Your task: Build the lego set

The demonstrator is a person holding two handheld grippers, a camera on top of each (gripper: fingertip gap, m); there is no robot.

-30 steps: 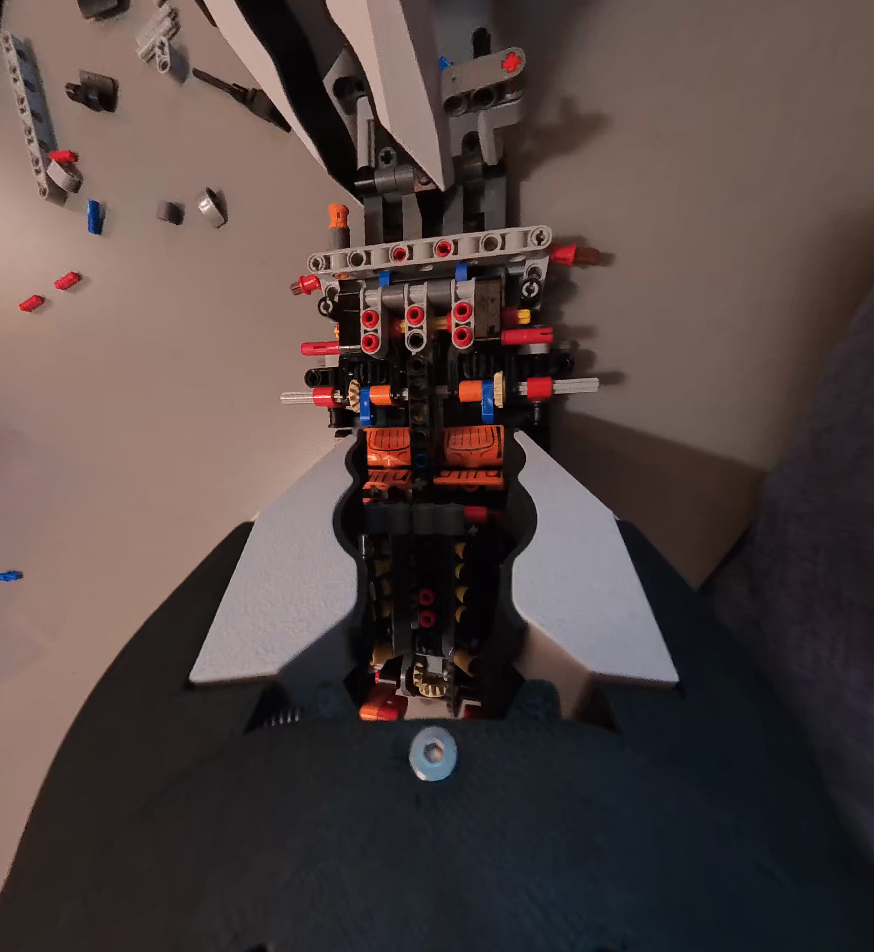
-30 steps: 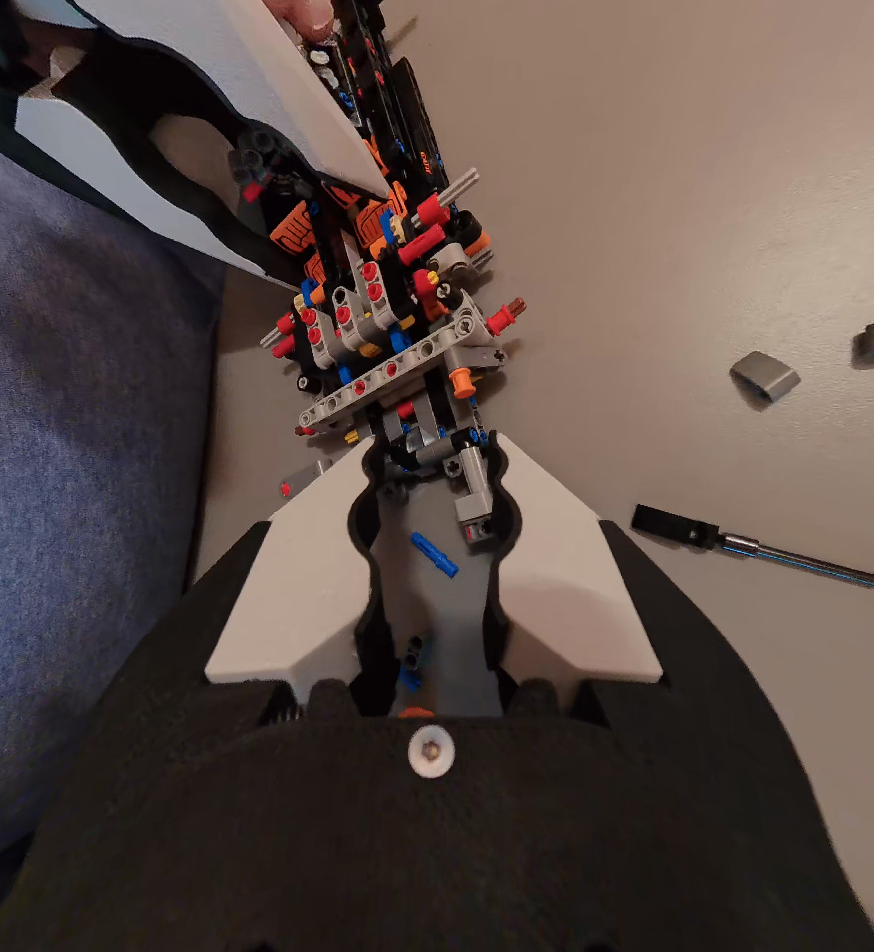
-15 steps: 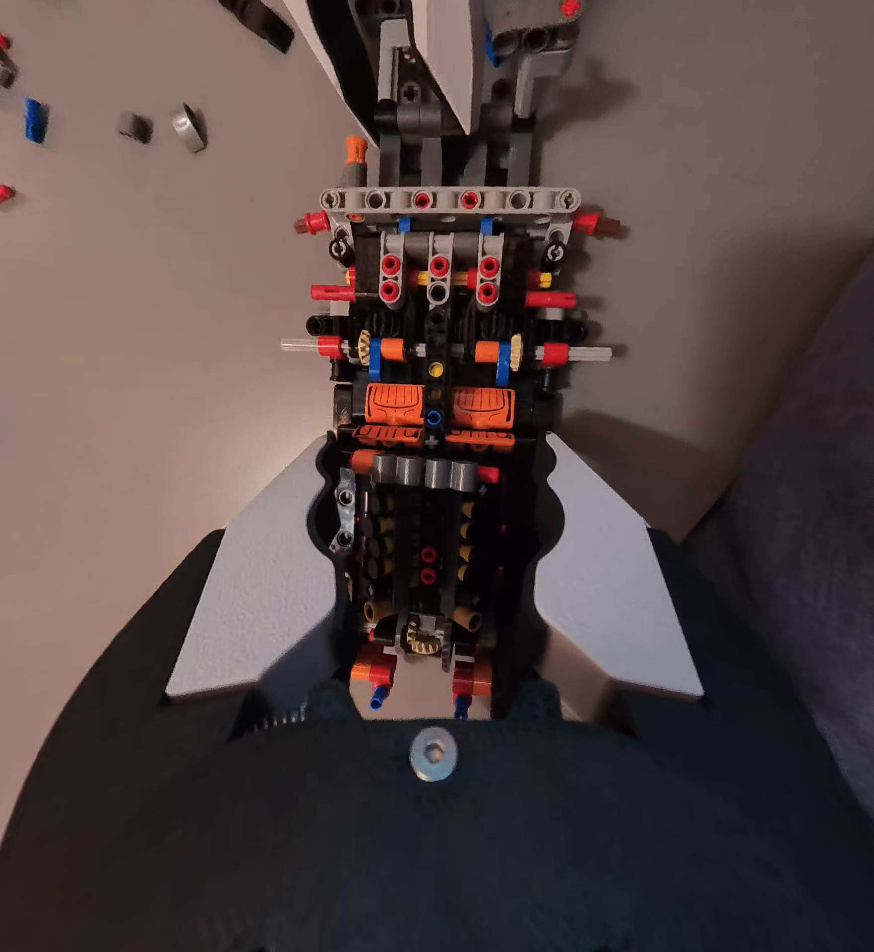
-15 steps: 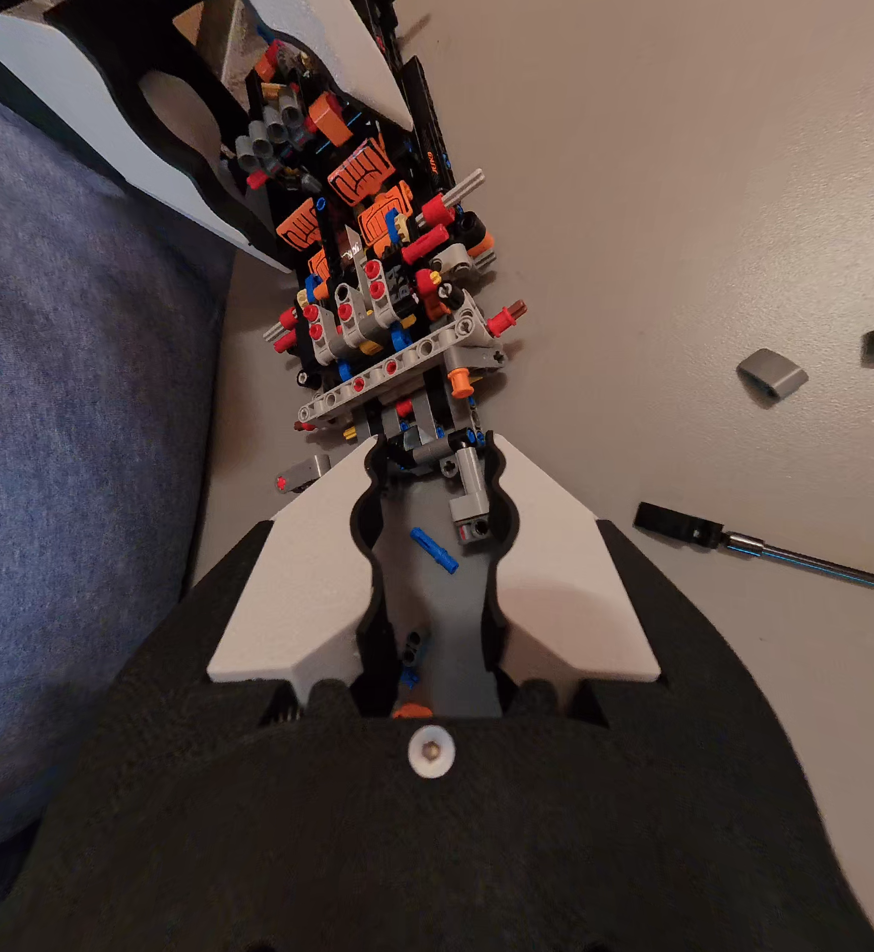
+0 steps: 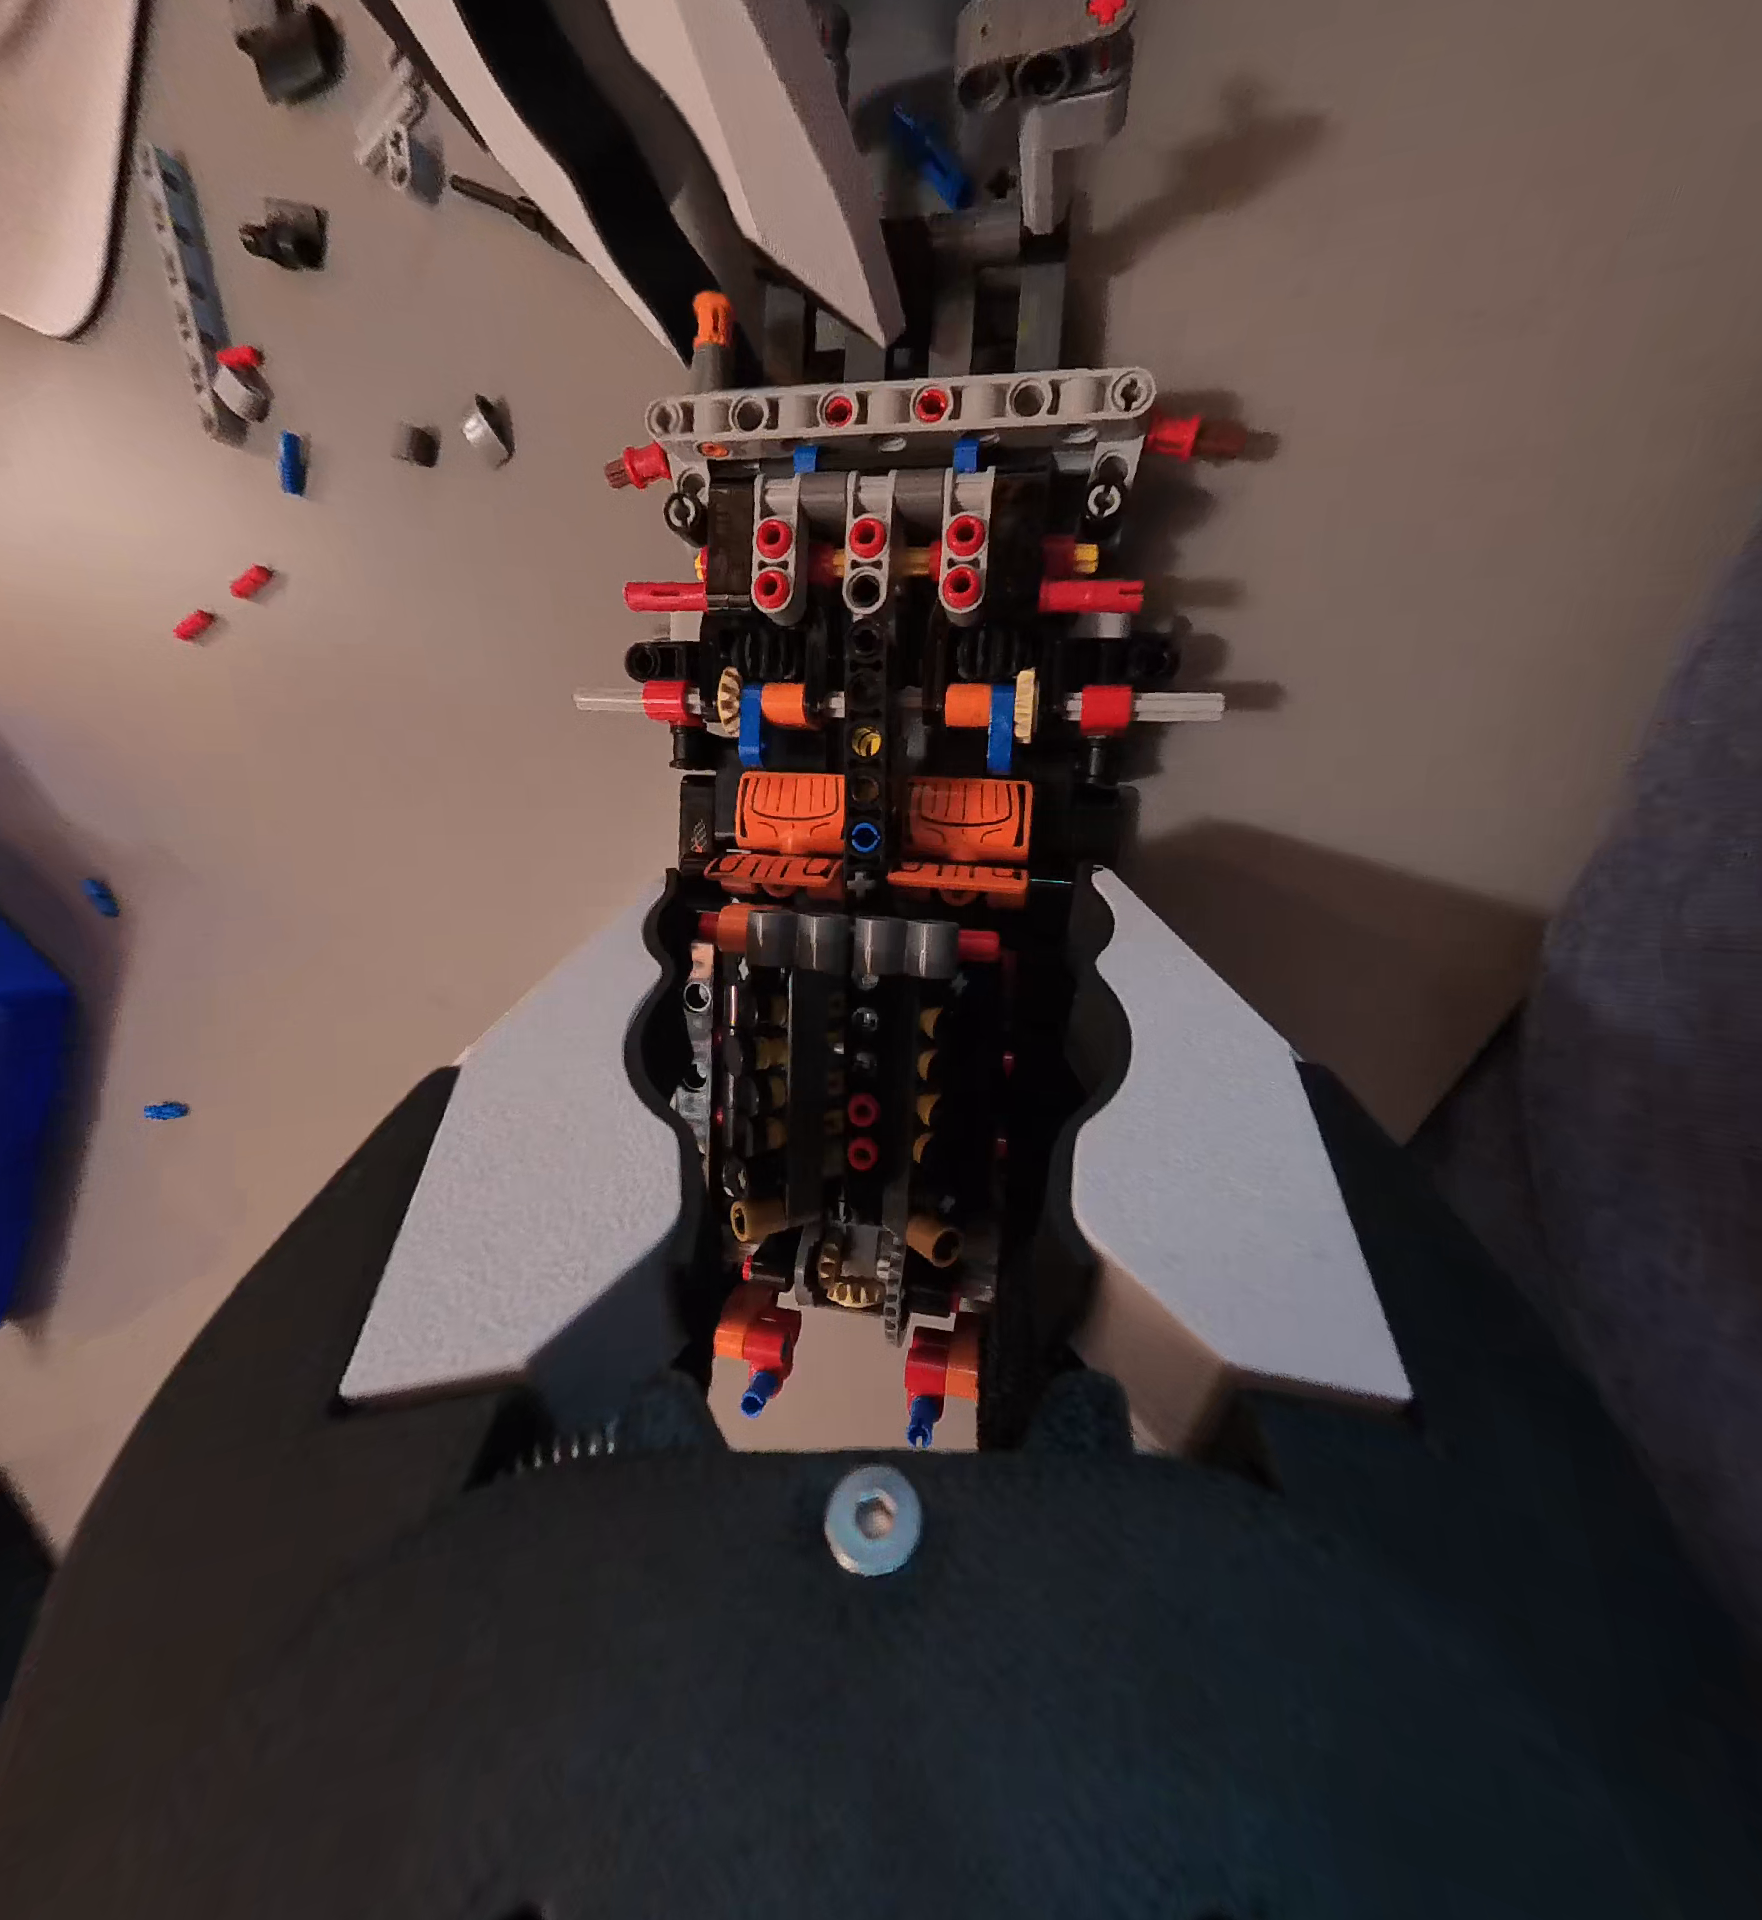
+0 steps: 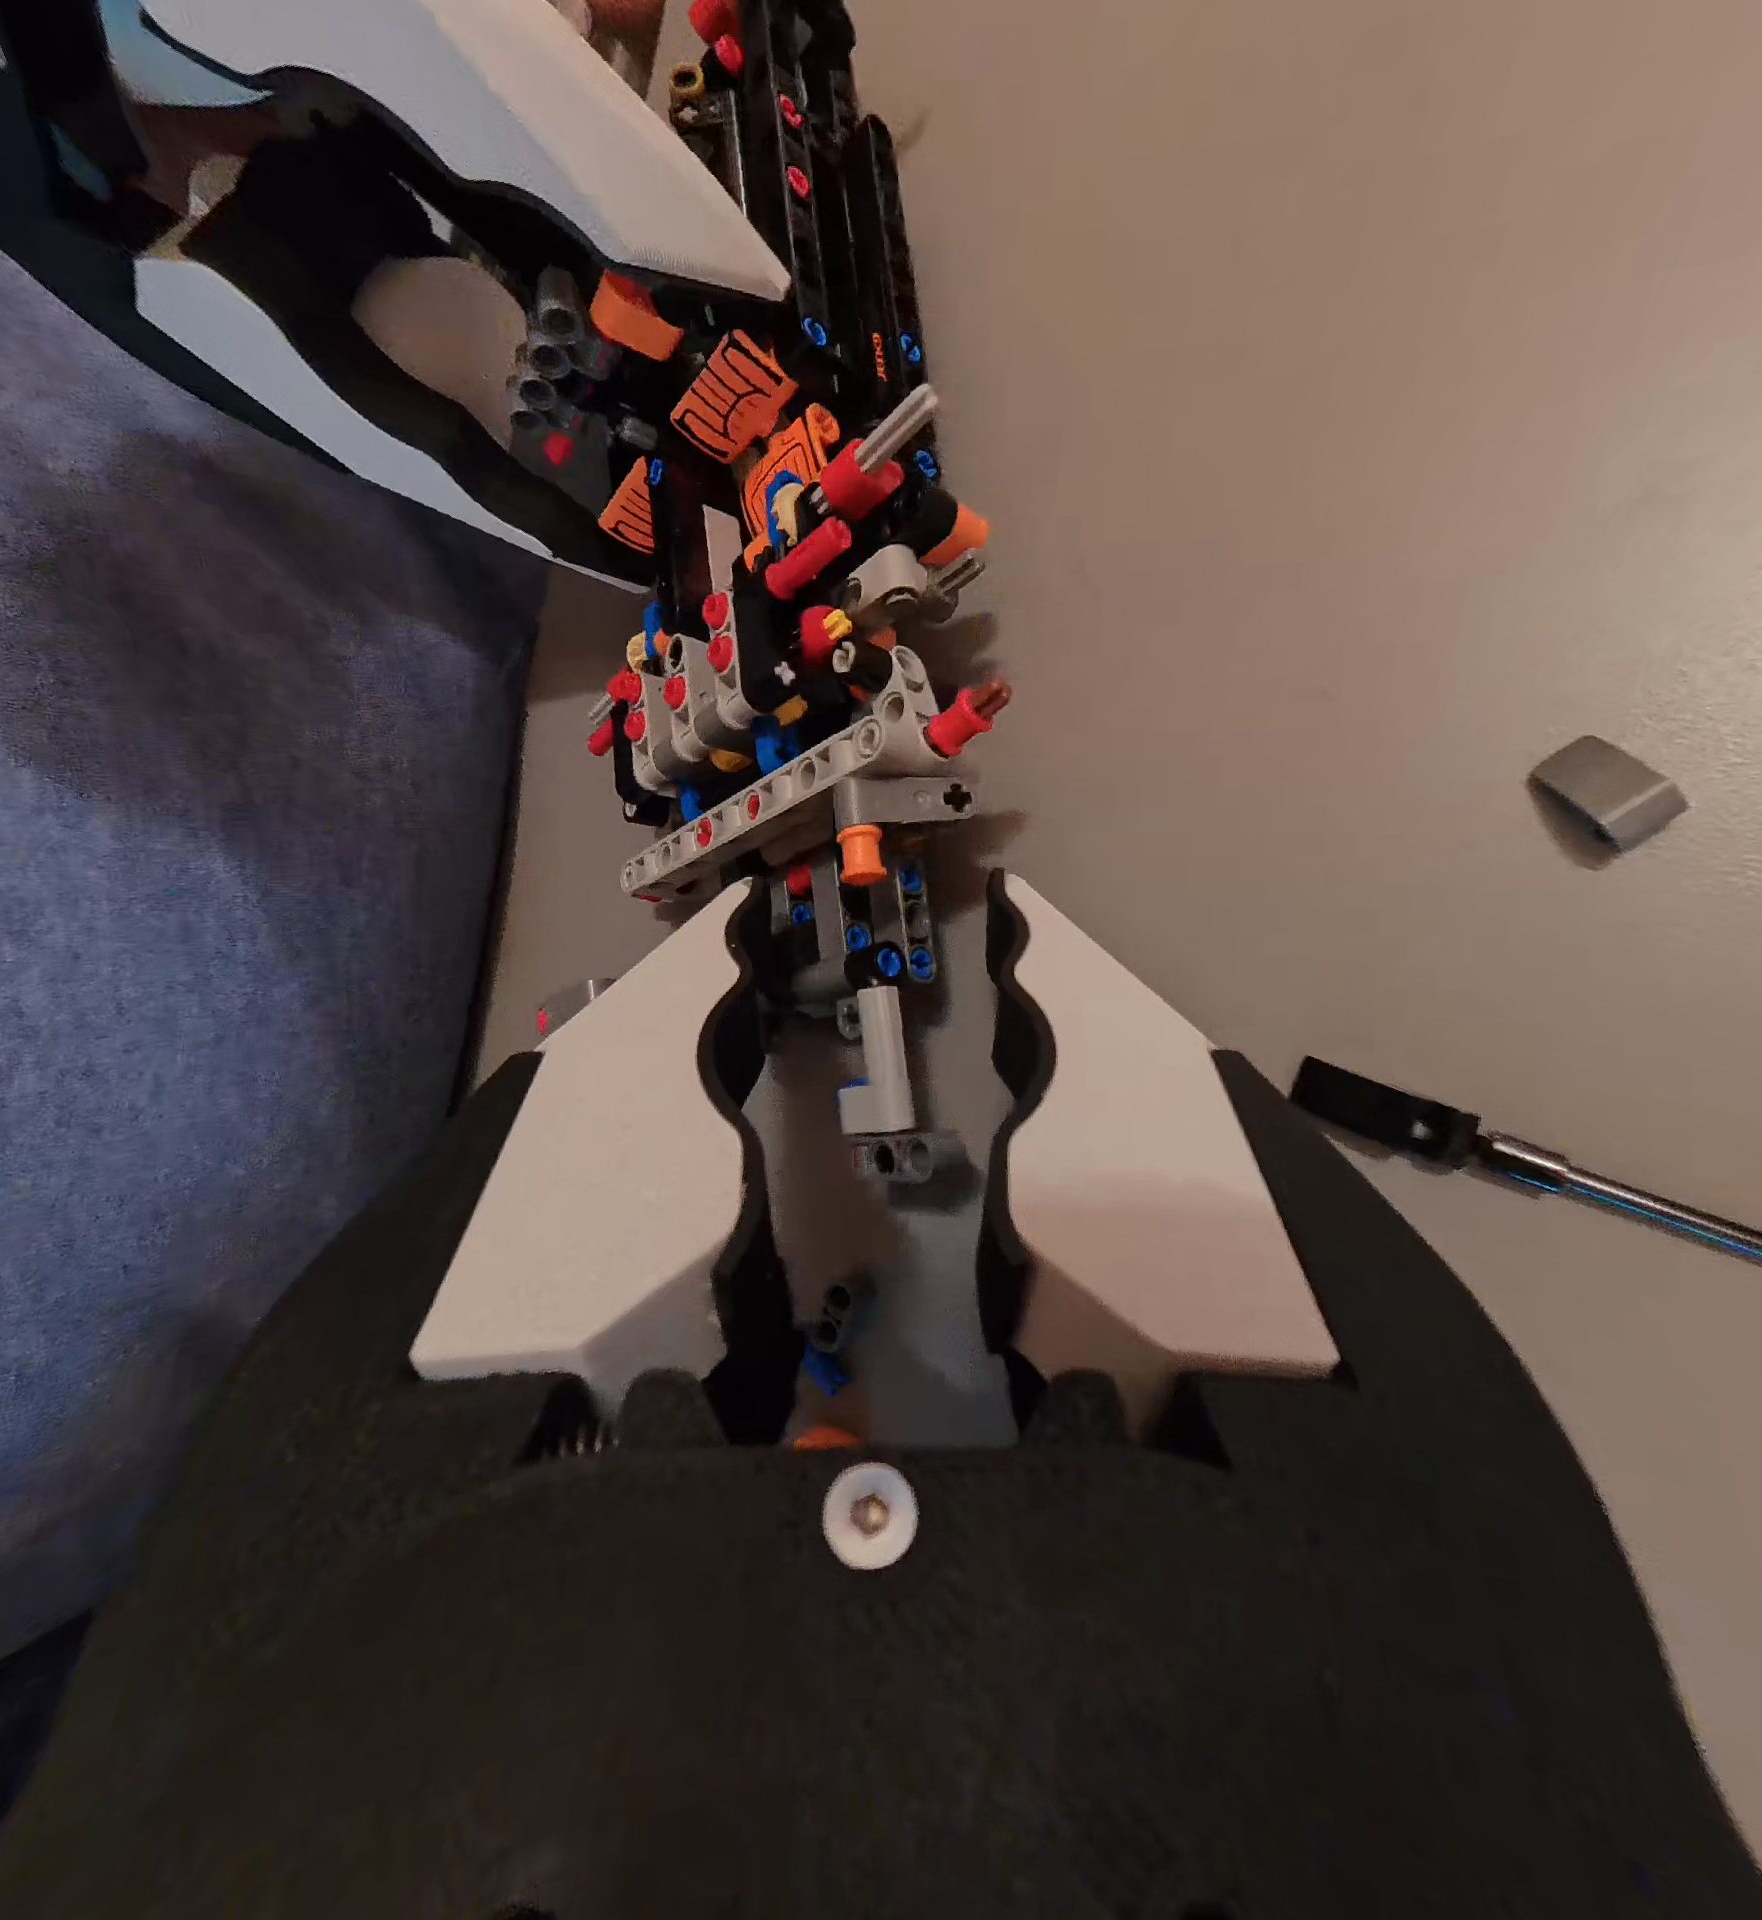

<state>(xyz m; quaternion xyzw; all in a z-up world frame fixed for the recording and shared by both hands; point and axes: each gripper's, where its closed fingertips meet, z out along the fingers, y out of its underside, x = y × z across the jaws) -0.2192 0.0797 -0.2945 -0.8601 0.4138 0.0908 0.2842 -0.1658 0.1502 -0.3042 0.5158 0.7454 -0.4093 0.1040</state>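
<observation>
Left wrist view: left hand-held gripper (image 5: 875, 997) clamped on rear of lego model (image 5: 882, 727), fingers flanking black frame. Model lies on table (image 5: 1479, 364). Right hand-held gripper (image 6: 872, 997) at model's opposite end, fingers apart around grey connector (image 6: 882, 1081); contact unclear. Loose red pins (image 5: 222, 603) left of model. Grey curved piece (image 6: 1604, 795), metal rod (image 6: 1583, 1195) right of model.
</observation>
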